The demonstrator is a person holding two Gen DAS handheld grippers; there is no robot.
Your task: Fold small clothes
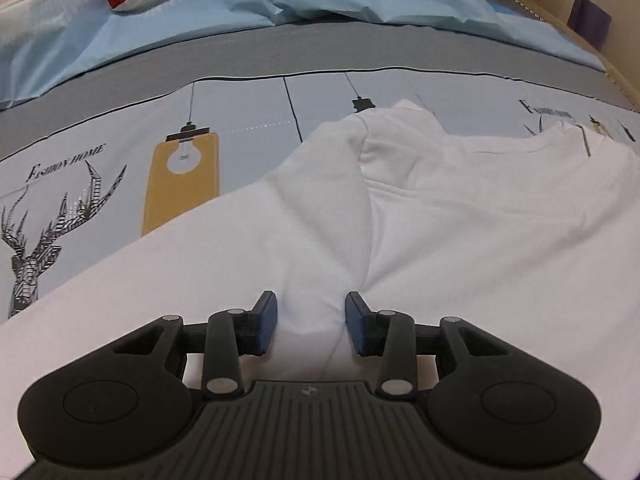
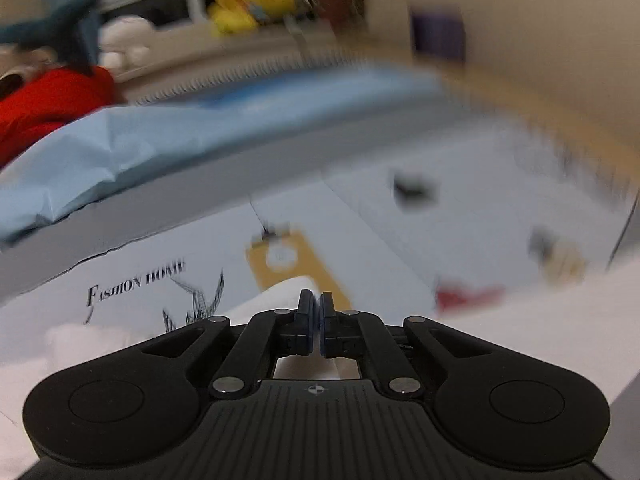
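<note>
A white garment [image 1: 460, 216] lies spread on the printed bed sheet [image 1: 120, 168], with a raised fold running down its middle toward me. My left gripper [image 1: 311, 320] is open, its blue pads [image 1: 267, 322] on either side of that raised fold of white cloth. In the right wrist view my right gripper [image 2: 317, 320] is shut, and white cloth [image 2: 276, 292] bunches just in front of and under its tips; whether any cloth is pinched I cannot tell. That view is blurred by motion.
A crumpled light-blue cover [image 1: 280, 4] lies across the far side of the bed. A red item [image 2: 48, 100] and white soft things [image 2: 124, 36] sit at the far left. A shelf with yellow objects [image 2: 248, 4] and a wall stand beyond.
</note>
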